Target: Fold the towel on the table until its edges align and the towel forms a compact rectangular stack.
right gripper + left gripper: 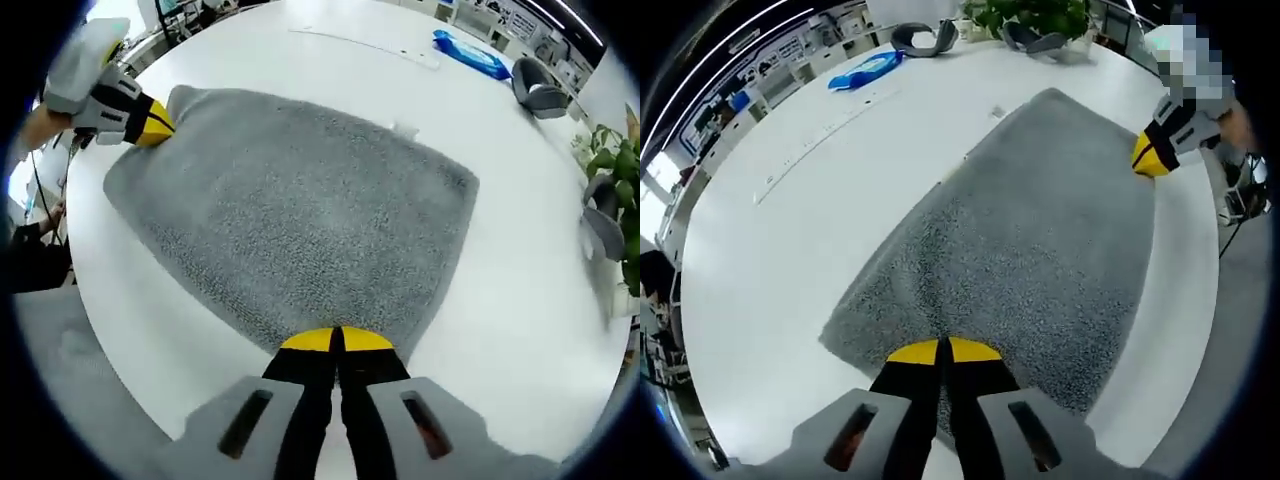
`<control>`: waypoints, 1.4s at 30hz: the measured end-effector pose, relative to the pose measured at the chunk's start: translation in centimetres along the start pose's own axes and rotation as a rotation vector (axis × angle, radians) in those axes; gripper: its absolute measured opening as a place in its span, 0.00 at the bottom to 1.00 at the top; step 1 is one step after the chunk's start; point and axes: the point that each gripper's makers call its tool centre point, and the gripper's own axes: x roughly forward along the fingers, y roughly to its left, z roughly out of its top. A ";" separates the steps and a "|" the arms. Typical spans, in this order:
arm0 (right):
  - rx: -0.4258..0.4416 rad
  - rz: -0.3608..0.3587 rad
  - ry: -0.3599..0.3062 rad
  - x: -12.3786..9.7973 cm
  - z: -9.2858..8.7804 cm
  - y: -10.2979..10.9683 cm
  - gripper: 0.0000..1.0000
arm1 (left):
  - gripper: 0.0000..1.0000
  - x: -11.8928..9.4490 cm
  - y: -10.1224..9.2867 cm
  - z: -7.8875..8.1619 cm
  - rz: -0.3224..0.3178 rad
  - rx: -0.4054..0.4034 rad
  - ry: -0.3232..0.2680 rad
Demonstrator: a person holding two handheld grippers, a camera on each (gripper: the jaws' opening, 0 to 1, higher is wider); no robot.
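We find the left tongs [942,352] clenched on the near edge of the grey towel [1040,230], jaws pressed together with pile between the yellow tips. The right tongs [335,342] are likewise clenched on the towel's edge, at the adjacent corner along the same side. The towel lies spread flat on the white tabletop [790,250], not yet folded as far as we can judge.

Our judgement is that the step in hand is the first fold. To do it well, both tongs should lift together, keep the held edge taut between them, carry it over to the far edge of the towel and lay it down square before letting go.

Beyond the towel, the left gripper view takes in a blue packet [865,70], a potted plant [1030,15] and the right tongs at the towel's far corner. The right gripper view shows the left tongs at the towel's corner, with a hand [40,120] behind them.
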 end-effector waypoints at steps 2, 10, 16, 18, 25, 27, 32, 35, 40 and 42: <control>0.014 0.019 0.014 0.0 0.0 0.0 0.00 | 0.01 -0.1 -0.2 -0.3 -0.004 -0.002 0.005; -0.012 0.025 0.049 0.2 0.2 -0.1 0.00 | 0.01 -0.4 -0.9 -0.8 0.032 0.018 0.014; -0.046 0.004 0.042 0.2 0.5 -0.4 0.00 | 0.01 -0.7 -1.4 -1.4 0.022 -0.013 0.025; -0.054 0.000 0.043 0.3 0.7 -0.6 0.00 | 0.01 -0.9 -1.6 -1.7 0.018 -0.029 0.023; -0.074 -0.009 0.059 0.5 1.2 -1.1 0.00 | 0.01 -1.5 -2.9 -2.7 0.022 -0.073 -0.005; -0.086 -0.015 0.071 0.5 1.3 -1.2 0.00 | 0.01 -1.7 -3.3 -2.9 0.022 -0.073 -0.012; -0.119 -0.036 0.094 0.6 1.7 -1.4 0.00 | 0.01 -1.9 -3.9 -3.3 0.021 -0.097 -0.032; -0.137 -0.050 0.104 0.6 1.8 -1.7 0.00 | 0.01 -2.2 -4.9 -3.5 0.019 -0.063 -0.010; -0.163 -0.063 0.120 0.7 2.1 -2.1 0.00 | 0.01 -2.3 -5.4 -3.6 0.037 -0.047 -0.004; -0.168 -0.060 0.125 0.7 2.2 -2.2 0.00 | 0.01 -2.3 -5.6 -3.7 0.035 -0.043 0.001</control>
